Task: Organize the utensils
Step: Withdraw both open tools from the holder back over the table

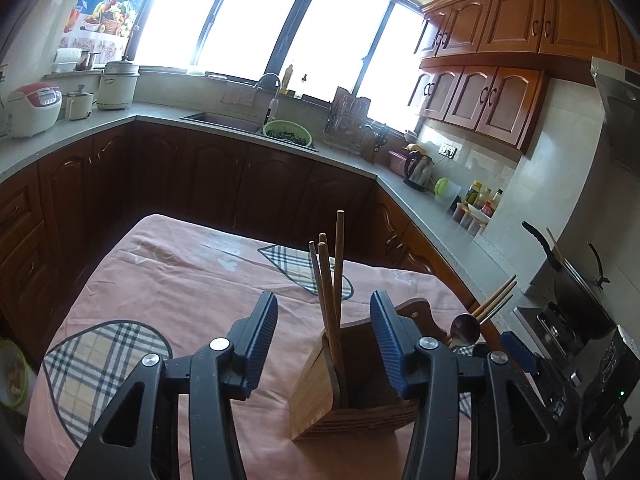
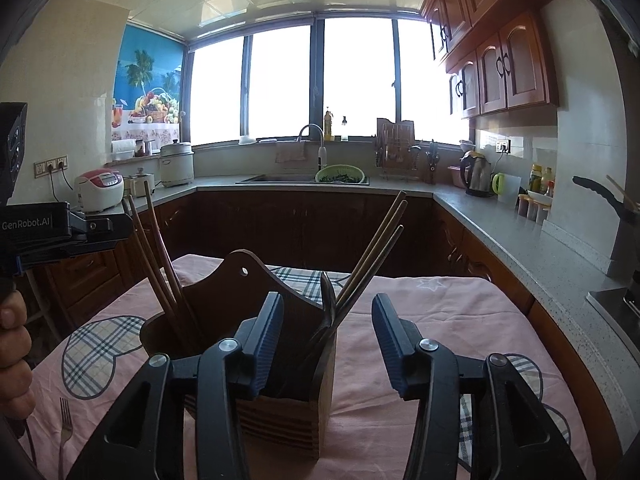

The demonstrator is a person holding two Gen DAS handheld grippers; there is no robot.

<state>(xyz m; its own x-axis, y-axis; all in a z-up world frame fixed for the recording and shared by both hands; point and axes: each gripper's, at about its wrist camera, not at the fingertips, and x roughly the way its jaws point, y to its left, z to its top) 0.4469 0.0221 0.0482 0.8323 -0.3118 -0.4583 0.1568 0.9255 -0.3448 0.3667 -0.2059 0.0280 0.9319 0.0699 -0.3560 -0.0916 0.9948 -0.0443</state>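
Wooden utensil holder (image 1: 352,384): upright on the tabletop (image 1: 180,280), just ahead of the left hand-held gripper (image 1: 324,344) and partly between its fingers; base cut off behind the right finger. In the right wrist view the same holder (image 2: 240,292) stands directly before the right hand-held gripper (image 2: 328,344), its lower front hidden by the left finger.

Chopsticks, near compartment (image 1: 328,280): four dark sticks, leaning, tips free above the rim; lower ends hidden inside.

Chopsticks, far compartment (image 2: 376,248): three paler sticks leaning toward the right gripper's side; lower ends out of sight.

Spoon (image 1: 466,330): bowl only, showing past the left gripper's right finger; handle hidden. Dark utensil heads beside the far chopsticks in the right wrist view, hard to identify.

Fork (image 2: 64,428): flat on the cloth, well off to the right gripper's left, handle cut off by the frame edge.

Left hand-held gripper: released, jaws apart, nothing pressed between the pads.

Right hand-held gripper: released, jaws apart, empty gap.

Person's hand (image 2: 14,344): fingers only, at the frame edge.

Tabletop cover: pink cloth with plaid hearts.
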